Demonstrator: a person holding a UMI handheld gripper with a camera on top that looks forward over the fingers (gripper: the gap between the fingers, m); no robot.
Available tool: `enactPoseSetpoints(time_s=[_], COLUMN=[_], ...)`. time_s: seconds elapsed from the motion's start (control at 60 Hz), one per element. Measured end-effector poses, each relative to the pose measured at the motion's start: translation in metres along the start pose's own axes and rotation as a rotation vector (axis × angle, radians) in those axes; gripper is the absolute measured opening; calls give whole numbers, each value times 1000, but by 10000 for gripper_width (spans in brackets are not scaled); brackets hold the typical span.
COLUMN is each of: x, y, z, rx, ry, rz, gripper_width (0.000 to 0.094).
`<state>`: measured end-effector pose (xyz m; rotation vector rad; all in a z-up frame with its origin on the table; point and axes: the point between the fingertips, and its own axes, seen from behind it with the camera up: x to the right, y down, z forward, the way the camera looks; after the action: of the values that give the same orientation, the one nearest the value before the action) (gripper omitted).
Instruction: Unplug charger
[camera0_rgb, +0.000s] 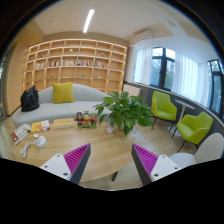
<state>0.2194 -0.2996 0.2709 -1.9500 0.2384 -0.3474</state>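
Nearest to us are the two white gripper fingers with magenta ridged pads (72, 158) on their inner faces; the gripper (110, 160) stands spread wide, with nothing between the fingers but bare tabletop. We hold it over a light wooden table (105, 148) whose pale surface runs under and between the fingers.

On the near left of the table we see a scatter of small items (28, 133): cards or booklets, a round white object and other bits too small to name. Further along the left side lies a flat yellowish packet (63, 123), and just right of it a small cluster of red and dark objects (87, 120). Right of that cluster stands a leafy green potted plant (124, 108).

We cannot make out a charger or its cable among these things; if it lies in the clutter on the left, it is too small to tell.

Beyond the table on the right stand two lime-green armchairs (163, 105). Far left sits a pale sofa (60, 103) with a yellow cushion (63, 92) and a dark bag (30, 99). Behind it a tall wooden bookshelf (78, 65) fills the wall, and bright windows (170, 70) are at far right
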Motion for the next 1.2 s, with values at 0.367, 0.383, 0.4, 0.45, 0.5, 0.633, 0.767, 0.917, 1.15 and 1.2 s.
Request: enactPoseSetpoints(time_s=[0.367,0.383,0.4,0.45,0.5,0.633,0.767,0.917,1.15,1.2], x=[-70,-80,-90,-124,-162,-263,-359,-438,-500,-507], y=[59,63,68,82,91,106,104,90,84,88], z=[0,0,0,1,-1,12,47,108,185,193], rx=[-41,-44,-48,-58,-62,-49,-34,-16,-21,-38], ry=[-93,-110,-126,-185,-249,-386,-492,-530,-507,-504], rz=[-44,-40,-34,-28,-28,-62,-73,-57,-45,-40], gripper_width=[851,850,849,850,850,856,855,854,833,746])
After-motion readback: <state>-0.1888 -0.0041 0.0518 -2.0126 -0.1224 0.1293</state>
